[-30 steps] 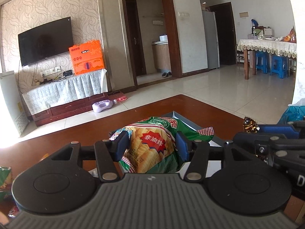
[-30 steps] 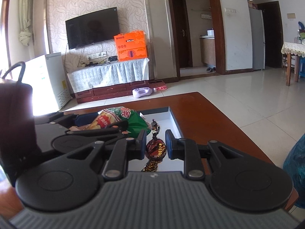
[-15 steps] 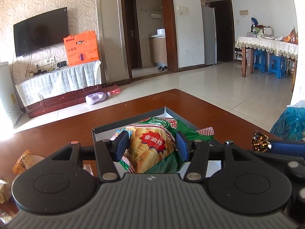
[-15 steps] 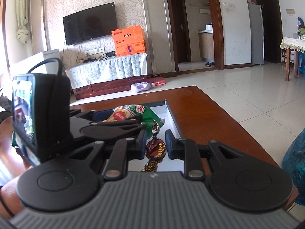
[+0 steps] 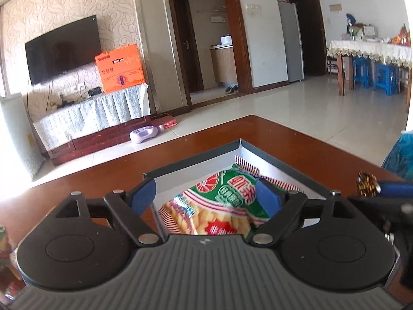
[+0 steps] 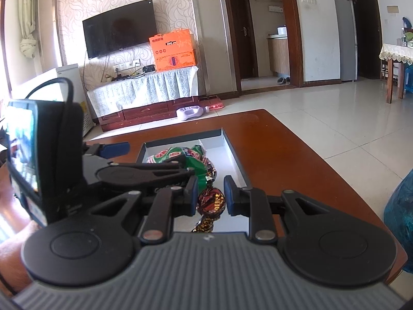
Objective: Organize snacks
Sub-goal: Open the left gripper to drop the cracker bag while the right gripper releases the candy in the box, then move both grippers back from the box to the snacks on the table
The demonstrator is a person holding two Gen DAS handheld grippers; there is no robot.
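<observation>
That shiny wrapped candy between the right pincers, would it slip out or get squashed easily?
The candy looks foil-wrapped and glossy, so probably slippery. Its rounded middle would likely roll if dropped in the box. The twisted wrapper ends look floppy and offer little to hold. The right gripper pinches only its round body, so it could squash if soft inside.

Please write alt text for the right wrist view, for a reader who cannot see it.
The right gripper is shut on a dark wrapped candy above an open white-lined box on a brown table. To its left the left gripper is open over a green snack bag lying in the box. A living room lies behind.
</observation>
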